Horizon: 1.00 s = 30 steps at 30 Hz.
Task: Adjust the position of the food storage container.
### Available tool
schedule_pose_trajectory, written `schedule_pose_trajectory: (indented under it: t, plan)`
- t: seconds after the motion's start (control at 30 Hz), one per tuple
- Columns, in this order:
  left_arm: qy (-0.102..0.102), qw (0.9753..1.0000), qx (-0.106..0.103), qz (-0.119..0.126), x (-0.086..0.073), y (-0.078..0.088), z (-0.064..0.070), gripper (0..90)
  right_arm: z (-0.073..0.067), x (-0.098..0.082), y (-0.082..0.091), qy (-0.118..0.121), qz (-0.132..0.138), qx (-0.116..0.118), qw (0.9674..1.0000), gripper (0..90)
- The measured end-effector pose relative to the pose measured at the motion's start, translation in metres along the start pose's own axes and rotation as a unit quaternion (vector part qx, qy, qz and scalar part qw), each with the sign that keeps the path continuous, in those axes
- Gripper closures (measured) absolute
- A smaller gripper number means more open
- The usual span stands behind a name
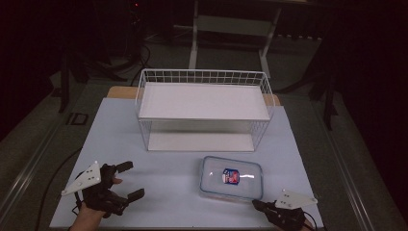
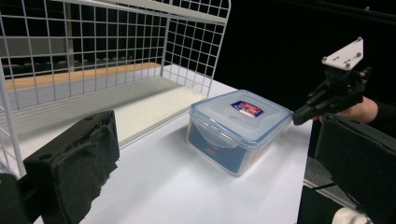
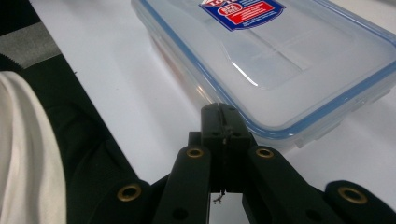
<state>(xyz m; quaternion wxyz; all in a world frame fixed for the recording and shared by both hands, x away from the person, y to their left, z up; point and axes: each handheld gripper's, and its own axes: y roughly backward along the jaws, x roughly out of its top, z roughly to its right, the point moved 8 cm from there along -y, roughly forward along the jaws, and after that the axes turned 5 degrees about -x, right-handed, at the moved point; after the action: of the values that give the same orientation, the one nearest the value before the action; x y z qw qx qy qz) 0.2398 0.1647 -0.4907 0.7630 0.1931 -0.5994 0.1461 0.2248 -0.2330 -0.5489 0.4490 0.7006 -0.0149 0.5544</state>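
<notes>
Two grippers in play, one plastic container (image 1: 231, 177) on the white table (image 1: 144, 159), sitting in front of the wire shelf rack (image 1: 204, 108), near the table's front right. Lid on, blue seal rim, red-blue label on top. Right gripper (image 1: 256, 204) has its jaws pressed together with nothing between them, tips just at the container's near right corner; in the right gripper view they look to be touching or nearly touching the lid rim, can't tell which. Left gripper (image 1: 130, 180) is spread wide, well apart from the container, aimed toward it across bare table. Step in hand, as I judge it: getting hold of the container, likely to move it onto the rack. To do it well, the right jaws need to spread before closing in, since shut tips will only shove the box. Come at the short side, pads flat on the walls below the lid rim, not on the clip flaps. Smooth plastic may slip, so grip squarely. Left should brace the far side.
</notes>
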Motion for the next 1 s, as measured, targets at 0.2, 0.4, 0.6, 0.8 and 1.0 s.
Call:
schedule_pose_trajectory:
  t: [0.2, 0.4, 0.6, 0.8, 1.0]
  plan:
    - [0.002, 1.0, -0.001, 0.001, 0.0, 0.0, 0.0, 0.0, 0.007, 0.003, -0.003, -0.001, 0.003, -0.006, 1.0, 89.9]
    - [0.002, 1.0, -0.001, 0.0, 0.0, -0.001, 0.0, 0.0, 0.013, 0.007, -0.007, 0.0, 0.005, -0.013, 0.9999, 89.9]
    - [0.002, 1.0, -0.002, -0.002, 0.0, -0.001, 0.0, 0.0, 0.017, 0.011, -0.011, 0.007, 0.004, -0.018, 0.9998, 89.9]
    - [0.001, 1.0, -0.003, -0.003, -0.001, -0.002, 0.001, 0.0, 0.022, 0.013, -0.012, 0.0, 0.005, -0.025, 0.9997, 89.8]
    - [0.0, 1.0, -0.002, -0.004, -0.001, -0.002, 0.001, 0.0, 0.034, 0.027, -0.004, 0.005, 0.024, -0.05, 0.9984, 89.9]
